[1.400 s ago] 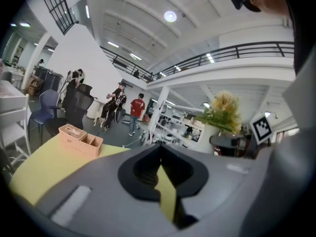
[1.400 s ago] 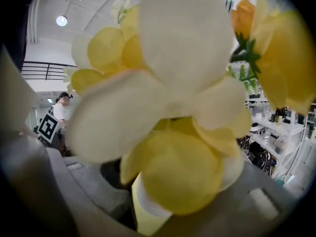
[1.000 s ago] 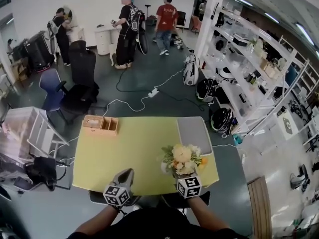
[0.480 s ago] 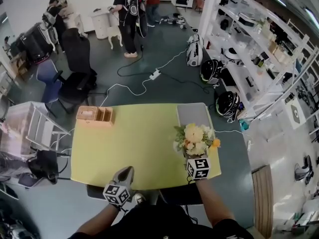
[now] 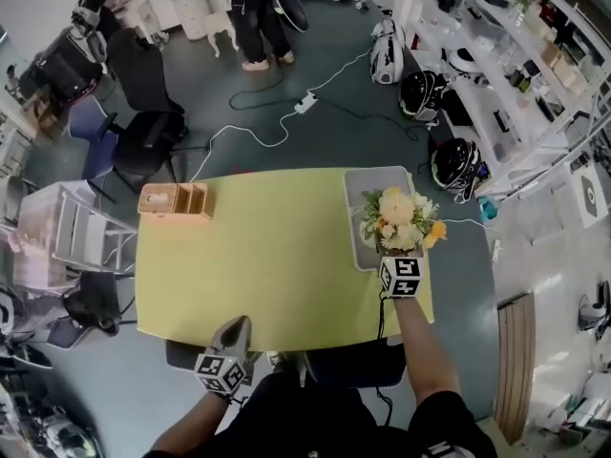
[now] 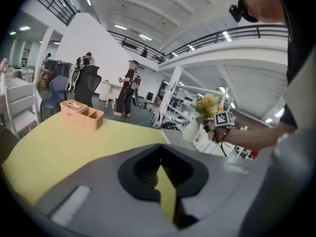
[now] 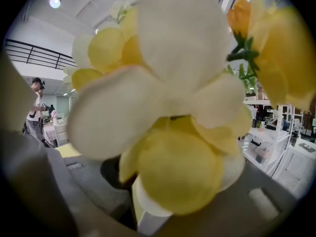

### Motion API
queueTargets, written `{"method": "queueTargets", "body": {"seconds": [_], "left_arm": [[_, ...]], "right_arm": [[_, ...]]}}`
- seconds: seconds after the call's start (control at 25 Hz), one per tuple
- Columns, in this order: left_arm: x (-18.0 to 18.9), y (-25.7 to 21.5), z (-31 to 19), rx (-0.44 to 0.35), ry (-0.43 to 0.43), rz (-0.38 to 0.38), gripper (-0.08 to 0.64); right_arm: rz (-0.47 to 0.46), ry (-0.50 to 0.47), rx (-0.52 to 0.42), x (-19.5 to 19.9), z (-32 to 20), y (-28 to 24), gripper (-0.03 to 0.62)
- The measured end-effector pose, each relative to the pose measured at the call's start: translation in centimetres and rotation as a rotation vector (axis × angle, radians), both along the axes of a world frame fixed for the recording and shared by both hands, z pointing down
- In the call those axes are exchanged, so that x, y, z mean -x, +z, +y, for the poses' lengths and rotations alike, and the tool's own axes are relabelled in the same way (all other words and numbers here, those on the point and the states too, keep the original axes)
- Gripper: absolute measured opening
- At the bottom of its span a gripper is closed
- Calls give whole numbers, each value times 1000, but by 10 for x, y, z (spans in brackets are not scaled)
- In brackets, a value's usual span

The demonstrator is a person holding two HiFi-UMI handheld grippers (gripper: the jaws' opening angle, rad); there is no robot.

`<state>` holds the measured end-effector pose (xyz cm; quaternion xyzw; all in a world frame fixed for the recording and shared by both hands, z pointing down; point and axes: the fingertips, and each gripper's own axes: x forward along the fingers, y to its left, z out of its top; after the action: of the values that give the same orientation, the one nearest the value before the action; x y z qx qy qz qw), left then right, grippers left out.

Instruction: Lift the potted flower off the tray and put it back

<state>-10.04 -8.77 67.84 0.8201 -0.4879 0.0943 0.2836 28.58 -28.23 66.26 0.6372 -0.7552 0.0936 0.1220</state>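
A bunch of yellow and white flowers in a white pot, the potted flower [image 5: 401, 219], is over the grey tray [image 5: 361, 187] at the table's right back. My right gripper [image 5: 400, 256] is shut on the pot from the near side. In the right gripper view the blooms [image 7: 173, 107] fill the picture and the white pot [image 7: 148, 204] sits between the grey jaws. I cannot tell whether the pot touches the tray. My left gripper [image 5: 225, 359] hangs at the table's front edge, shut and holding nothing. The left gripper view shows its jaws [image 6: 160, 148] closed, with the potted flower [image 6: 207, 106] and the tray [image 6: 173, 135] far right.
A wooden compartment box [image 5: 175, 201] stands at the back left of the yellow-green table [image 5: 258, 256]. A white rack [image 5: 67, 237] and office chairs [image 5: 143, 151] stand to the left. Shelving [image 5: 516, 55] lines the right. Cables and a power strip [image 5: 307, 101] lie behind, near people [image 5: 253, 8].
My right gripper carried the potted flower from the table's front right edge back and over the tray. The left gripper sank a little at the front edge.
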Motion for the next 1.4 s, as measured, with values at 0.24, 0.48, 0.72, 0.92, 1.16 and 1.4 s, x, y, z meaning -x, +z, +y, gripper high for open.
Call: {"method": "queueTargets", "body": {"seconds": [0.24,0.48,0.72,0.92,1.16,1.4], "left_arm": [[-19,16,-6,42,-13,-29,8],[-28,32,-3,72,-18,-46,8],[-35,39,-2,90,-23,-54,8],[-36,45,1,107,-31,-58,8],[-35,48,-5,109,-31,-59,8],[-34,47,-6,105,-23,-53,8]], "right_arm": [[8,55,15,-53,-48,47,209],[-8,107,43,-91,-71,87,209],[-3,114,56,-102,-87,106,209],[-3,117,67,-105,-94,116,209],[-11,121,54,-104,-97,121,210],[-44,150,42,-108,-91,123,218]]}}
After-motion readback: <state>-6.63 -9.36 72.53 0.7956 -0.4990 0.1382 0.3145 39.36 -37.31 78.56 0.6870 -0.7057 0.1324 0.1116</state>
